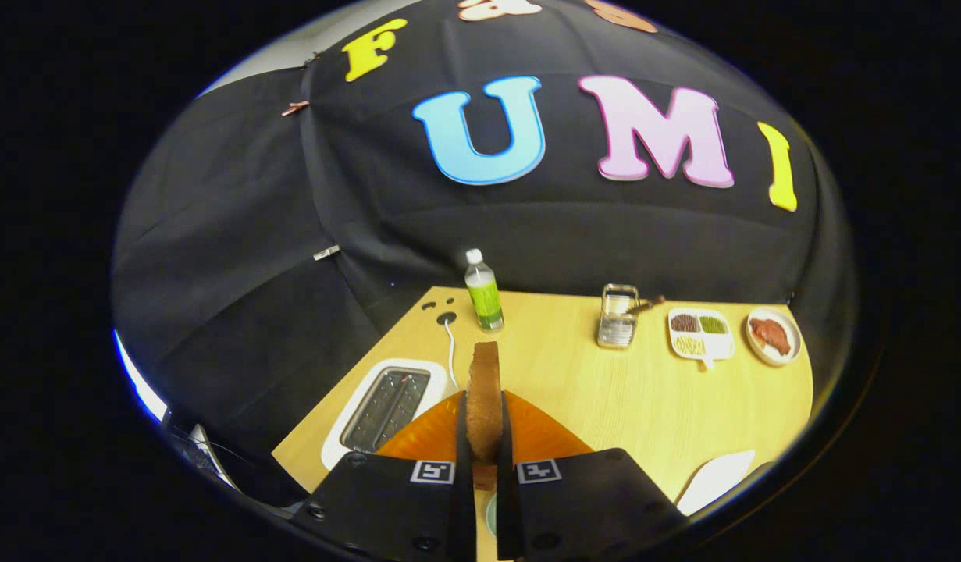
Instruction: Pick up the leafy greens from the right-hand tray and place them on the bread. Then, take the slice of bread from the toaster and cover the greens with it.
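Observation:
A slice of brown bread [484, 390] stands on edge between my two black fingers, and my gripper [483, 437] is shut on it, holding it well above the table. The white toaster [386, 406] lies below and to the left of the fingers, its slots dark. An orange plate [542, 437] sits directly under the held slice, partly hidden by the fingers. A pale green bit shows just beneath the fingers' base, too hidden to make out. A white tray [700, 336] with green, brown and yellow portions sits far beyond on the right.
A green-labelled bottle [484, 293] stands at the table's far edge, with a clear box [617, 316] and a small plate of reddish food [773, 336] further right. A white cable [451, 351] runs from the toaster. A white dish edge [714, 480] lies near right.

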